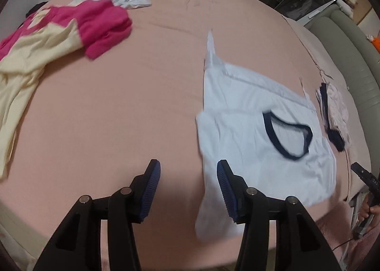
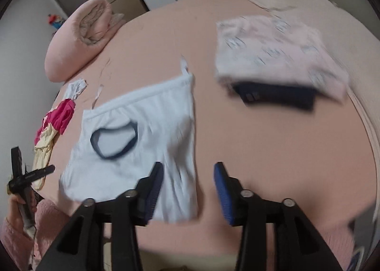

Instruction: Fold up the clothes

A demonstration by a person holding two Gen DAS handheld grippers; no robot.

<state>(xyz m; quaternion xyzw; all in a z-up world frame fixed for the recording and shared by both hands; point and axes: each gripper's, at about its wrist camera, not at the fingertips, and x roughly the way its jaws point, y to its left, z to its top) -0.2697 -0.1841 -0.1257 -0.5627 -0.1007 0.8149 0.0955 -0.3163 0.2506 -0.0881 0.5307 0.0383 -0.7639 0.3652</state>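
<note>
Both my grippers — left (image 1: 188, 187), right (image 2: 188, 187) — hang wide open, empty, above the white shirt's (image 1: 256, 133) near edge, seemingly poised to pinch it.

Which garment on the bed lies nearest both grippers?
The white T-shirt with the navy collar, spread just ahead of both open grippers; the pink-and-cream garment and the folded pale pink patterned piece lie farther off.

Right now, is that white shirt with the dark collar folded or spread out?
Partly folded: the white shirt lies flat on the bed, sides turned in to a narrow panel, collar up.
</note>
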